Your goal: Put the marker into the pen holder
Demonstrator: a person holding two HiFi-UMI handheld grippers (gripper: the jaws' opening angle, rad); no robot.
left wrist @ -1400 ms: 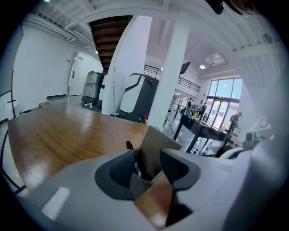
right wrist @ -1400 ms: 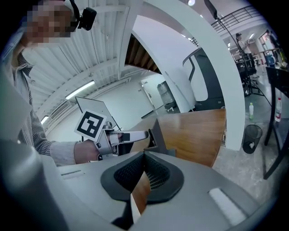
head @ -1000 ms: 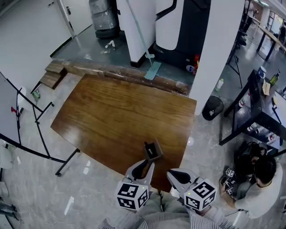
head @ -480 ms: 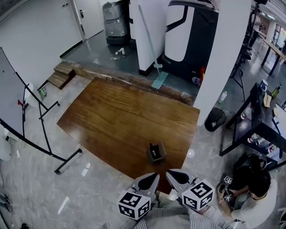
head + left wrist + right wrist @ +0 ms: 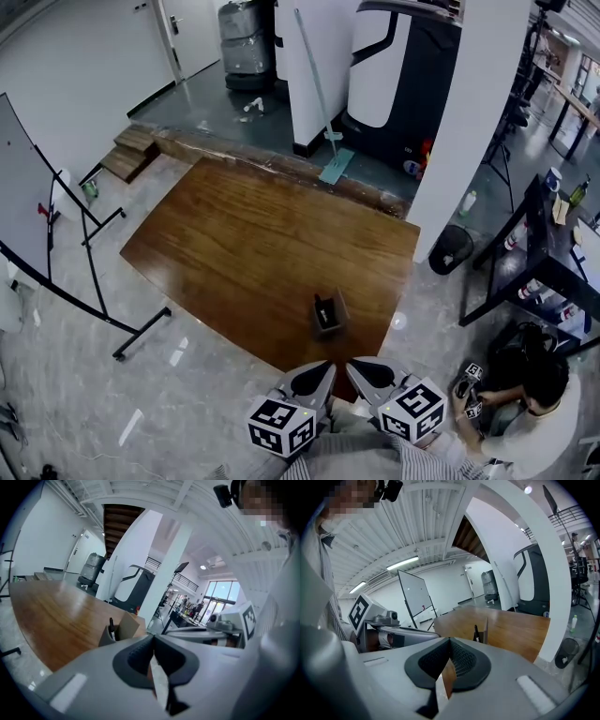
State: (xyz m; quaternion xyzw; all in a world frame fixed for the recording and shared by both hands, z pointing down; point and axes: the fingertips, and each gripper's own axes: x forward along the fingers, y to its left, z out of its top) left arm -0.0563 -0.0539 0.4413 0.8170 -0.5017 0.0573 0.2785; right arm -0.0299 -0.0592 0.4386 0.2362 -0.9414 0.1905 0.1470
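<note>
Head view: looking steeply down from high over the surface (image 5: 253,244).
Gripper views: skimming low across it, both sharing the nearby pen holder (image 5: 125,627).

Readable text, brands, numbers: we find none. Left hand-held gripper (image 5: 322,369) and right hand-held gripper (image 5: 357,368): square marker patterns only, no letters.

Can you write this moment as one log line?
marker: in pen holder | left hand-held gripper: shut, empty | right hand-held gripper: shut, empty

Wooden table (image 5: 253,244) on grey tiled floor (image 5: 66,394); white pillar (image 5: 464,122) behind; whiteboard (image 5: 14,178) left; black desk (image 5: 553,239) right.
</note>
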